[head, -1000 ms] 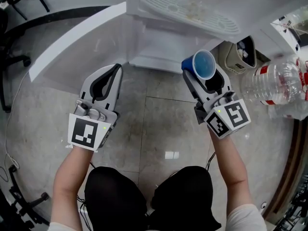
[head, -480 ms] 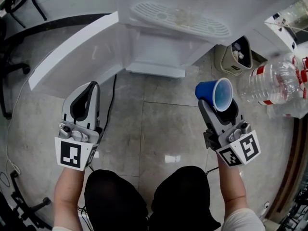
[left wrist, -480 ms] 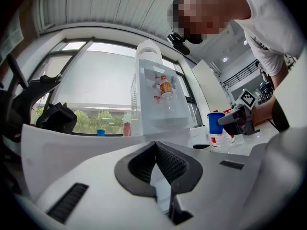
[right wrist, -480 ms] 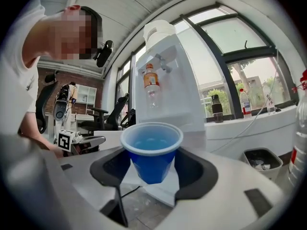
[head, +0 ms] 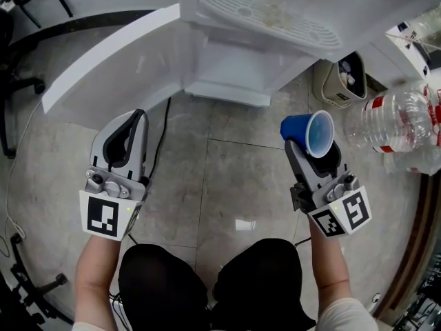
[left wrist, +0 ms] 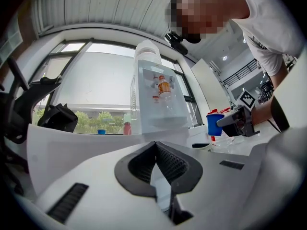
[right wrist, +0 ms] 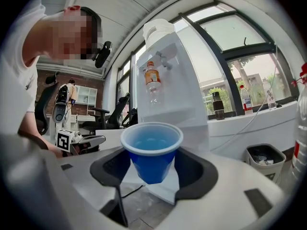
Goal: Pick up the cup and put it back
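A blue plastic cup (head: 308, 133) is held in my right gripper (head: 314, 145), whose jaws are shut on its lower body. The cup leans with its mouth facing up and to the right, above the floor and in front of the white water dispenser (head: 234, 61). In the right gripper view the cup (right wrist: 151, 157) sits upright between the pads and looks to have nothing in it. My left gripper (head: 136, 116) hovers over the floor at the left, shut on nothing; its pads (left wrist: 163, 164) meet at the tip. From the left gripper view the cup (left wrist: 214, 124) shows far off to the right.
The dispenser's drip tray (head: 269, 18) is at the top centre. A small bin (head: 342, 74) stands right of the dispenser, and a large clear water bottle (head: 396, 124) lies at the far right. A cable (head: 160, 143) runs over the tiled floor. Office chair legs (head: 21, 81) stand at the left.
Both grippers have drawn back from the dispenser towards the person. The cup has gone with the right gripper, to the right and lower in the view. Little has moved in the last half second.
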`<state>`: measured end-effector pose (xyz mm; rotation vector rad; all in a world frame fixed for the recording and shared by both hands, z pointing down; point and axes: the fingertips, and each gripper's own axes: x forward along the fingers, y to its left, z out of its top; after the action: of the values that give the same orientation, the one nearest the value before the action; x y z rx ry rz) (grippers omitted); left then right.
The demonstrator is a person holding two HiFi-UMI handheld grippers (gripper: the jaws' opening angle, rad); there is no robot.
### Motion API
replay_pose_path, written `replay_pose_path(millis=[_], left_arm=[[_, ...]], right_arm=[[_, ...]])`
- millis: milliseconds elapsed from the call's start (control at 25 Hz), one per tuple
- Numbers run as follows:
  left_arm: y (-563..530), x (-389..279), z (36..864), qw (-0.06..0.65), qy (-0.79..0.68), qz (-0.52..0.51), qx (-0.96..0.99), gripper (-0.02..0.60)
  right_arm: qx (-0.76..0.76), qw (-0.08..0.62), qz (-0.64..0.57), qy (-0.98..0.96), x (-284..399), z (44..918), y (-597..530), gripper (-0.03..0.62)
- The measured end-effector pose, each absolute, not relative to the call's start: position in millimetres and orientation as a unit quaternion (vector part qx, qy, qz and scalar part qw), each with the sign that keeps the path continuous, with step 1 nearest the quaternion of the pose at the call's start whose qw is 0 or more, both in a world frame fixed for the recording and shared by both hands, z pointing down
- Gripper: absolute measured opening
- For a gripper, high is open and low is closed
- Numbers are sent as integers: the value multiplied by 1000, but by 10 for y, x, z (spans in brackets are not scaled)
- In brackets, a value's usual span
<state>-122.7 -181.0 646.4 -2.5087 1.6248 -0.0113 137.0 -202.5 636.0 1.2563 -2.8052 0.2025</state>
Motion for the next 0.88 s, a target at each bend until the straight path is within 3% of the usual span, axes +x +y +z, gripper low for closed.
replay_pose_path(millis=[560,880], left_arm=[[-1793,-1138,6365,80,536,-10,-840,23],[-1816,-972,6449,77,522,-31,-849,23]], right_arm=[[385,22,82,-919,938,6617,-2512,296],[396,75,78,-912,671,7148,-3088,296]])
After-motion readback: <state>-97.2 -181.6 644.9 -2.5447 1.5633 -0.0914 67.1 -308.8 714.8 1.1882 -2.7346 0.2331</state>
